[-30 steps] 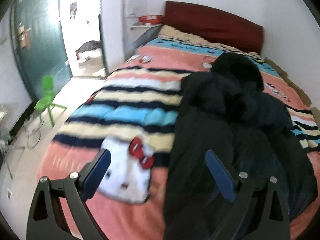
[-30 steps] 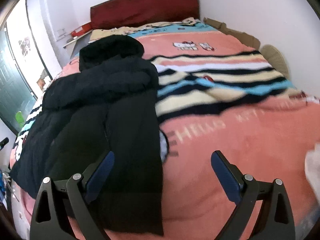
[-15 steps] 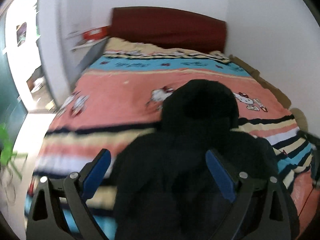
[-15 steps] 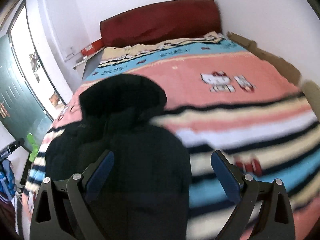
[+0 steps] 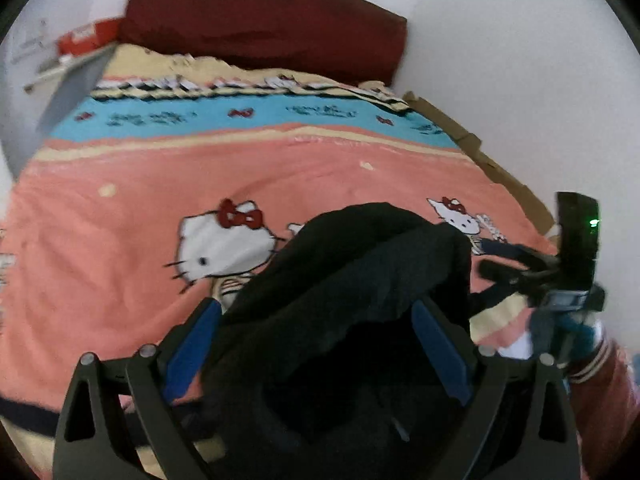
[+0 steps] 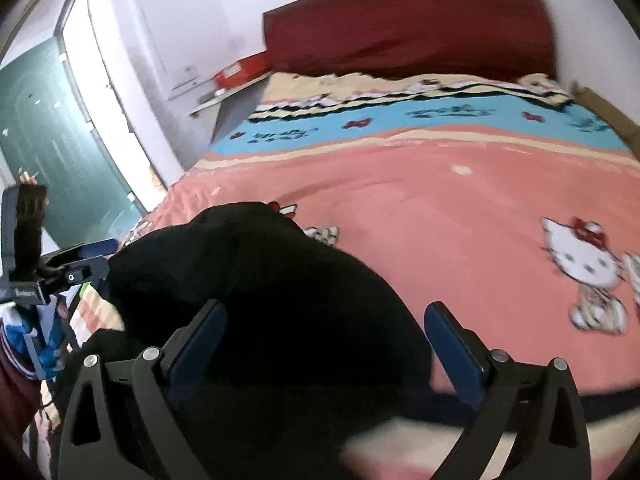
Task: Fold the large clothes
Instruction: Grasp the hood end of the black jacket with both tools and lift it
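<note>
The coat [image 5: 344, 304] (black, hooded, bulky) lies on the bed [image 5: 120, 216], its hood end nearest the headboard [image 5: 264, 20] and well short of it. The left gripper [image 5: 316, 344] is spread wide, one blue pad on either side of the coat's hood; the fabric bulges up between the pads, but the pads are not pressed onto it and nothing is clamped. The right gripper [image 6: 324, 344] is likewise spread wide: its left pad [image 6: 196, 344] sits over the coat, its right pad [image 6: 452, 352] over bare bedspread just beside the coat's edge; whether either pad touches the fabric cannot be determined. In the left wrist view the right gripper [image 5: 504, 268] appears at the coat's far side from the door, close to the hood. In the right wrist view the left gripper [image 6: 86, 264] appears at the coat's door side, close to the fabric. A cat print [image 5: 224, 248] on the bedspread lies just beside the hood, partly covered by it. A red box [image 6: 240, 70] rests on a shelf [image 6: 224, 94] next to the headboard. A green door [image 6: 52, 136] stands beyond the coat's left side
</note>
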{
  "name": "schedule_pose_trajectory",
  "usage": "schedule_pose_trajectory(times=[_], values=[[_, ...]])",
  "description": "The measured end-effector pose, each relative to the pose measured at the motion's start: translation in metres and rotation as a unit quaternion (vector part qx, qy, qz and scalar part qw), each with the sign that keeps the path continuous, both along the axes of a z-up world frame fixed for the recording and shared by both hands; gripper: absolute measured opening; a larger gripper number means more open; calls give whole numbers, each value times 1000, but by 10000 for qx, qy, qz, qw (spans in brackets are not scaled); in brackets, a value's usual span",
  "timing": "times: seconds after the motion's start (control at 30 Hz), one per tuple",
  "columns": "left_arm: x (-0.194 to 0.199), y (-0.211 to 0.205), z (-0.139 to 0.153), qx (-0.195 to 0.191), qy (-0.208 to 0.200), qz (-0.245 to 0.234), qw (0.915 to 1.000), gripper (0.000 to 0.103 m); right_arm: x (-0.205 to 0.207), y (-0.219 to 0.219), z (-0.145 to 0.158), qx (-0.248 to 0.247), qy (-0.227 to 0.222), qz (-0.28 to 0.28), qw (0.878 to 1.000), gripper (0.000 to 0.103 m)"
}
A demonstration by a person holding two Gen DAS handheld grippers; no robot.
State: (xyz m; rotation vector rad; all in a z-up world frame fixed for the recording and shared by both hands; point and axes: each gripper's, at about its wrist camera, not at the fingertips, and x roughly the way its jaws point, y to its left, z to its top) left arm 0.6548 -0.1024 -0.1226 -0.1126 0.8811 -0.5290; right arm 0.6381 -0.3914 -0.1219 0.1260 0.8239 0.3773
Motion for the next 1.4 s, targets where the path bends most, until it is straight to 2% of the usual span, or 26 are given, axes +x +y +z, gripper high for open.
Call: schedule_pose_trajectory(times=[0.1,0.23,0.3,0.33,0.37,0.4,0.43,0.47,0.5,0.53,0.57,0.67,0.77,1.0,1.1,1.2,1.4], values=[[20,-7,-27,33,197,-88,9998,96,26,13,-20,32,85,147,9999,99],[30,-4,-59,-41,497,7,9988,96,48,27,-42,78,118,15,9999,99],[27,-1,-63,-31,463,68,9989,94,50,29,-46,128,75,-33,9999,89],[25,1,-62,-23,430,110,9990,91,50,32,-46,88,74,-60,9999,71],[24,2,-61,-9,394,168,9991,87,50,32,-47,51,92,-89,9999,55],[23,3,-59,-17,379,204,9991,69,49,33,-47,21,117,-100,9999,47],[21,5,-58,-41,399,233,9989,51,47,35,-45,-46,138,-99,9998,34],[18,9,-55,-82,440,305,9985,43,46,35,-44,-94,147,-99,9998,27],[16,12,-53,-111,448,348,9983,31,43,36,-41,-123,167,-91,9997,25],[10,16,-48,-160,435,380,9982,24,39,37,-37,-143,192,-76,9997,20],[5,19,-44,-177,404,394,9982,23,33,39,-31,-193,206,-48,9996,17],[-24,31,-25,-333,317,424,9980,20,5,43,-9,-290,145,121,9994,15],[-69,46,-6,-511,226,320,9979,19,-40,44,17,-208,-25,338,9992,14],[-200,76,19,-650,-112,11,9978,17,-173,41,64,405,-556,832,9942,14],[-245,80,22,-611,-205,-143,9978,17,-231,41,68,613,-646,936,9916,14],[-276,82,18,-591,-197,-300,9976,17,-269,43,64,545,-643,990,9915,14],[-320,74,-3,-113,-416,-593,9973,17,-324,51,35,172,-330,1108,9931,14]])
